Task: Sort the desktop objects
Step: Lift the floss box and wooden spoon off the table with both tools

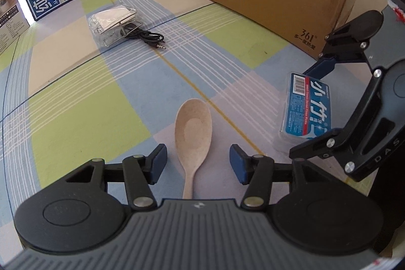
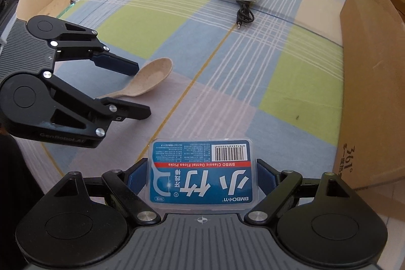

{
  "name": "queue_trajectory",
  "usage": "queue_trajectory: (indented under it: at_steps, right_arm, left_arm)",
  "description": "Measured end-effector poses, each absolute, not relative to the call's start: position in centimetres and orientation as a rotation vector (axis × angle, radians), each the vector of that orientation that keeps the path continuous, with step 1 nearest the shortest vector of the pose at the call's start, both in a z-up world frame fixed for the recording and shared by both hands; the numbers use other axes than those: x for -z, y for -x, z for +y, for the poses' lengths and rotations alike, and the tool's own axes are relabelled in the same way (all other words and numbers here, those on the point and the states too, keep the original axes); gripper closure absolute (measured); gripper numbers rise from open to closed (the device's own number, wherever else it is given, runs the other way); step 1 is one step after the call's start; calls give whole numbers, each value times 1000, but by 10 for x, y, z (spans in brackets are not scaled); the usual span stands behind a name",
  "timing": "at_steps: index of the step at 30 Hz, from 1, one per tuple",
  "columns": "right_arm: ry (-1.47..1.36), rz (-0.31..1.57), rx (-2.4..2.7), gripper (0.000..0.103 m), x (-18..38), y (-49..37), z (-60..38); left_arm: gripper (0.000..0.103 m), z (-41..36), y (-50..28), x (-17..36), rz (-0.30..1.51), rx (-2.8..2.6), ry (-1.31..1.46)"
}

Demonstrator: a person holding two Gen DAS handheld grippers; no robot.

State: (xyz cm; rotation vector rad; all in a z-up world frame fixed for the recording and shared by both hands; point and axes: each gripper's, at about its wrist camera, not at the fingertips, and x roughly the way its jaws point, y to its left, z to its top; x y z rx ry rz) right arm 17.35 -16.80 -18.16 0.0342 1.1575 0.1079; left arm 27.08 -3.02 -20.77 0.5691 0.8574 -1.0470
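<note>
With the spoon (image 1: 193, 133) between the open left fingers (image 1: 158, 163) and the floss box (image 2: 201, 172) between the open right fingers (image 2: 267, 180), squeeze both gently and evenly.

A beige speckled spoon (image 1: 193, 129) lies flat on the checked cloth, bowl up and pointing away, handle toward the near edge in the left wrist view. To its right lies a clear plastic floss pick box (image 2: 201, 172) with a blue label, white characters and a barcode, flat with the label up. Farther off, left of centre, sits a crinkled clear plastic packet (image 1: 111, 23) holding something white, and a coiled black audio cable (image 1: 145, 36) touches its near right side, plugs toward the spoon.
</note>
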Motion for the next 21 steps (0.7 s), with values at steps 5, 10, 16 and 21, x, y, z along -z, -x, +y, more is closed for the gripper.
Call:
queue_trajectory:
  at_steps: [5, 10, 16, 21]
  right_arm:
    - [-49, 1146, -110, 20, 181, -172, -170]
    - [-58, 1131, -111, 20, 182, -171, -170]
    - [-57, 1122, -114, 20, 182, -171, -170]
    - [-61, 1115, -108, 20, 182, -171, -169]
  left_arm:
    - [54, -34, -275, 210, 851, 1043, -549]
    - [59, -34, -279, 211, 832, 1070, -561]
    - [67, -32, -284, 212, 825, 1074, -538]
    - [76, -34, -283, 210, 828, 1062, -546]
